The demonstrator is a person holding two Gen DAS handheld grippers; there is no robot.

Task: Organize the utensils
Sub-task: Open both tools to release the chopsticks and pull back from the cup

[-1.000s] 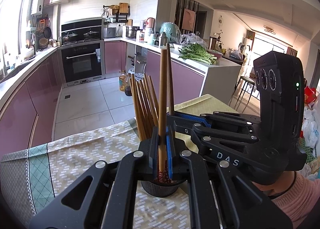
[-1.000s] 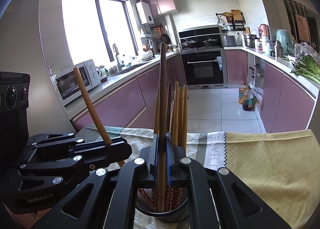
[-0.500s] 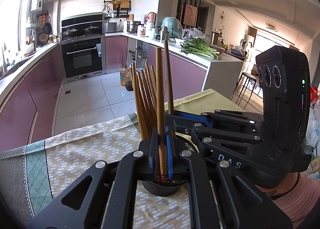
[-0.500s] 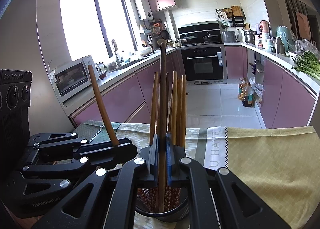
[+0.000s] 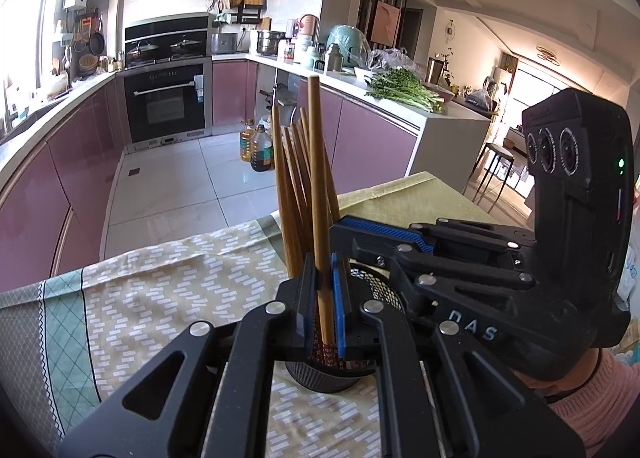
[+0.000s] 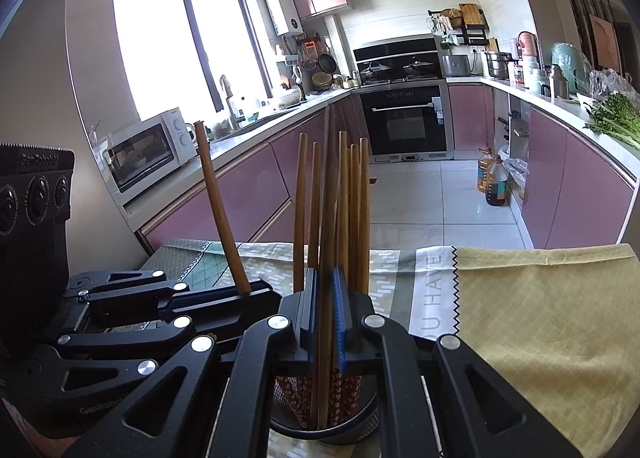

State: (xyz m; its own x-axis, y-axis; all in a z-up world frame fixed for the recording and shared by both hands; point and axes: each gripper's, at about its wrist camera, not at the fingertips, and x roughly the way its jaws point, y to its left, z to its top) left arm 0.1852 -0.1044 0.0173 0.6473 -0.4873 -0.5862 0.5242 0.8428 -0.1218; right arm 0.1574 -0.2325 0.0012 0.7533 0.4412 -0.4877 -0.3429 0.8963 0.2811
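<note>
A black mesh utensil cup (image 5: 320,376) stands on the tablecloth and holds several wooden chopsticks (image 5: 294,186); it also shows in the right wrist view (image 6: 324,424). My left gripper (image 5: 325,298) is over the cup with a chopstick (image 5: 318,178) upright between its jaws, which stand slightly apart around it. My right gripper (image 6: 325,318) is over the cup from the other side, its jaws slightly apart around a chopstick (image 6: 326,258) whose lower end reaches into the cup. Each gripper shows in the other's view: the right one (image 5: 384,234), the left one (image 6: 244,294).
A patterned tablecloth (image 5: 160,282) covers the table, yellow on the right (image 6: 540,318). Beyond the table edge are pink kitchen cabinets (image 6: 240,202), an oven (image 5: 166,106), oil bottles (image 6: 492,182) on the floor and a counter with greens (image 5: 404,90).
Both chopsticks have gone down into the cup: the right one now stands lower among the others, the left one has sunk too. Both pairs of jaws have eased apart a little.
</note>
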